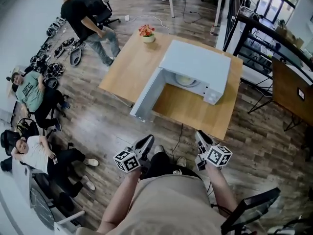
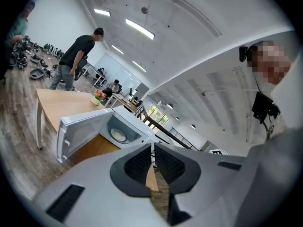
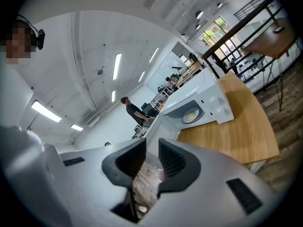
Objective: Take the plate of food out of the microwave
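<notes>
A white microwave [image 1: 195, 65] stands on a wooden table [image 1: 132, 62] with its door [image 1: 146, 94] swung open to the left. Inside it lies a pale plate of food [image 1: 186, 80], which also shows in the left gripper view [image 2: 117, 135] and the right gripper view [image 3: 191, 116]. Both grippers are held close to my body, well short of the table. My left gripper [image 1: 146, 140] [image 2: 152, 150] has its jaws nearly together with nothing between them. My right gripper [image 1: 199, 135] [image 3: 152, 150] is the same, a thin gap and nothing held.
A flower pot [image 1: 147, 33] sits at the table's far end. One person [image 1: 83, 18] stands beyond the table at the left, and two people [image 1: 34, 92] [image 1: 39, 153] sit on the floor at the left. A dark desk [image 1: 293, 87] is at the right, a black chair [image 1: 249, 209] beside me.
</notes>
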Tool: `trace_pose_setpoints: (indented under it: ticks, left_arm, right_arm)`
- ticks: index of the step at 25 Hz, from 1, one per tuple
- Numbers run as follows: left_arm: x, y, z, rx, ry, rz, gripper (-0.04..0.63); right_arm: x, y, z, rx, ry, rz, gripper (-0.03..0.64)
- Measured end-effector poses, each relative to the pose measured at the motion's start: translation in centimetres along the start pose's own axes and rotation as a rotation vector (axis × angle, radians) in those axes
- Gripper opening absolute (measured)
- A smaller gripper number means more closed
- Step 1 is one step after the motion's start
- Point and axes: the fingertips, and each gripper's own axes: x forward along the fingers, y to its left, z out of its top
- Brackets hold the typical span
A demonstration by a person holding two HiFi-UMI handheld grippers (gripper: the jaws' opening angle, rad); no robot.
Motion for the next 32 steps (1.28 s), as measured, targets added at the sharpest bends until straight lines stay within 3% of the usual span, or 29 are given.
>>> trace_pose_setpoints:
  ticks: [10,20,26,32]
  left_arm:
    - [5.8,2.5,0.8,-0.014,0.098,-0.086,0.003]
    - [13.2,4.6,6.7,-0.010,0.136,-0.268,0.003]
    - [14.3,6.2,11.1,-0.023,0.108,-0.327,0.003]
    - [16.4,8.3,14.1,0.012,0.123,-0.397,0.003]
  right_arm:
    - [1.9,-2.5,1.1,0.044,-0.015,-0.110,0.067]
    - [7.7,-0.3,5.6,0.004,-0.070,-0.187,0.067]
    - [11.0,0.5,8.0,-0.027,-0.115,-0.231,0.067]
    - [13.5,0.7,9.4,-0.038,-0.166,-0.288,0.067]
